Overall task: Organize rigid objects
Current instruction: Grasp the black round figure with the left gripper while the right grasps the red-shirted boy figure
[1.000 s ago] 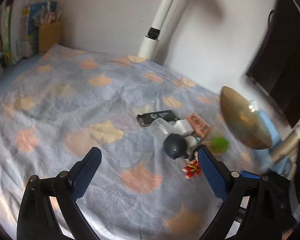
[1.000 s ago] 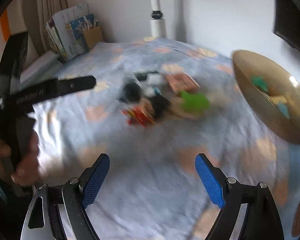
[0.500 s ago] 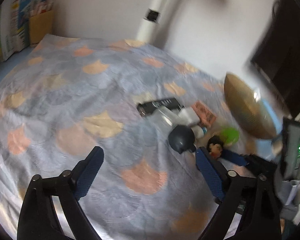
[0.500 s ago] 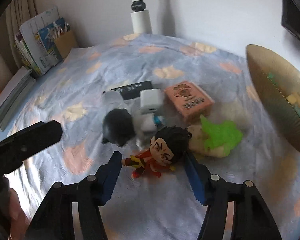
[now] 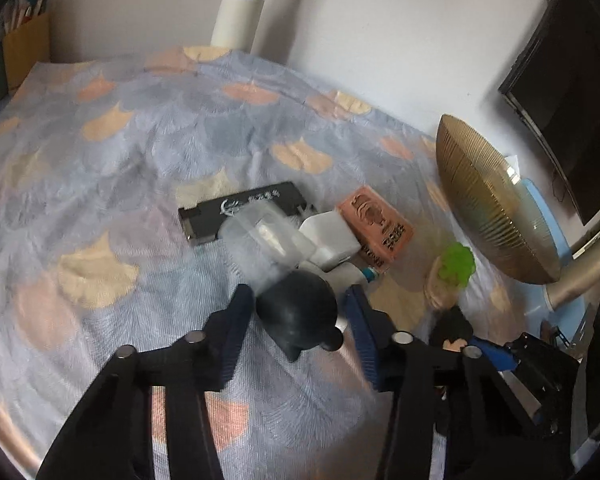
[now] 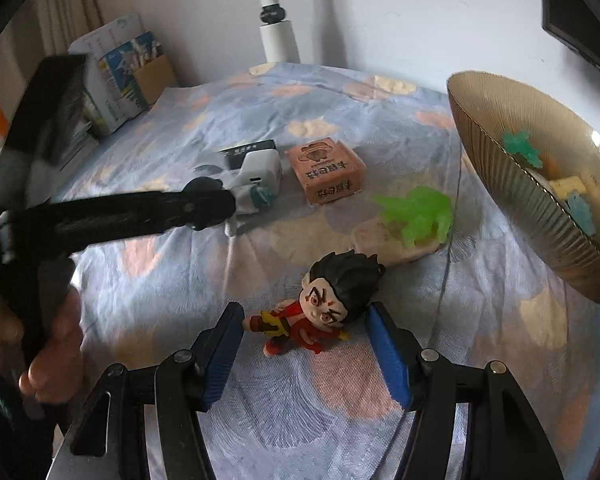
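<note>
Rubbery and dark, the round air-blower bulb [image 5: 296,310] on the bedspread [image 5: 100,184] sits between the closing left gripper [image 5: 298,312] jaws and should squash, while the right gripper [image 6: 304,334], half open, brackets the rigid, light figurine [image 6: 324,300] untouched.

The left gripper [image 5: 298,312] points steeply downward, and its jaws are closing around a dark rounded toy [image 5: 298,318] that sits between them; the left pad is at the toy's side, the right pad close beside it. The right gripper [image 6: 306,338] also tilts steeply down, its jaws half spread with a small figurine [image 6: 324,308] between the pads, not clearly pressed. A bare hand [image 6: 56,356] grips the left gripper's handle.
</note>
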Motion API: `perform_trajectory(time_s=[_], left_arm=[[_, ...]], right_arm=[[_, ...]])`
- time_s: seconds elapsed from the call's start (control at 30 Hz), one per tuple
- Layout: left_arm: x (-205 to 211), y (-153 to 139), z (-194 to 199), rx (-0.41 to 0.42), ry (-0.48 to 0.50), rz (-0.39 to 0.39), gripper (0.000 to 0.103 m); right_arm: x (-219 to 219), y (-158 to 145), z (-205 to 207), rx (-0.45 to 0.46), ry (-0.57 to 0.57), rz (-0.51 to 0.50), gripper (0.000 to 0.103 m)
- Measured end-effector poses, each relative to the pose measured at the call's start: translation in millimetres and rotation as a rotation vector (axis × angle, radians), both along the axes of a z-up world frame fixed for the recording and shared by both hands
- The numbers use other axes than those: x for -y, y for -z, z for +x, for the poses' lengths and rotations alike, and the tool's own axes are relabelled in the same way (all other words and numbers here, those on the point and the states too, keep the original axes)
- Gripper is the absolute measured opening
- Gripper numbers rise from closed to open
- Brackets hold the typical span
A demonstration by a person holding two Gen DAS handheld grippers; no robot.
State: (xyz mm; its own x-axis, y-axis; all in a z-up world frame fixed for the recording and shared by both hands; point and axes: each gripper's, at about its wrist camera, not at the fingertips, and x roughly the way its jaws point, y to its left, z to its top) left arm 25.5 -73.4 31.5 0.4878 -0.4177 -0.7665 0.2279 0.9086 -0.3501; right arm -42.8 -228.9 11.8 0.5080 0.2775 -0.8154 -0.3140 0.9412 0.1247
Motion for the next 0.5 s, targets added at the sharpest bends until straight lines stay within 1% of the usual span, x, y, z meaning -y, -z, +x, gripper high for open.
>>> perform_trajectory(time_s=[0.07, 0.17, 0.2, 0.23, 0.33, 0.37, 0.43, 0.5], left_arm=[[-1, 0, -5, -0.002, 0.009, -0.014, 0.037], [-6, -1, -21, -0.005, 0.019, -0.004, 0.037], [-9, -1, -25, -0.011, 0.017, -0.005, 0.037], [-14, -1, -34, -0.019, 0.006, -0.007, 0.037], [-23, 0, -52, -0.031, -0.018, -0.029, 0.037], [-26, 0, -56, -0.034, -0.021, -0.037, 0.037], [-28, 2, -61, -0.042, -0.011, -0.047, 0.04], [-33, 4, -66, -0.063, 0.007, -0.064, 0.044]], right_arm=[[-4, 0, -3, 0.014, -0.026, -0.022, 0.062], [-8, -3, -10, 0.022, -0.082, 0.002, 0.061], [-10, -5, -15, 0.031, -0.108, 0.006, 0.06], [-14, -8, -21, 0.044, -0.14, 0.0, 0.053], [-23, -11, -39, 0.062, -0.238, -0.067, 0.053], [-25, -9, -44, 0.066, -0.259, -0.112, 0.053], [-25, -4, -48, 0.049, -0.259, -0.144, 0.053], [-19, -3, -48, 0.038, -0.215, -0.143, 0.053]])
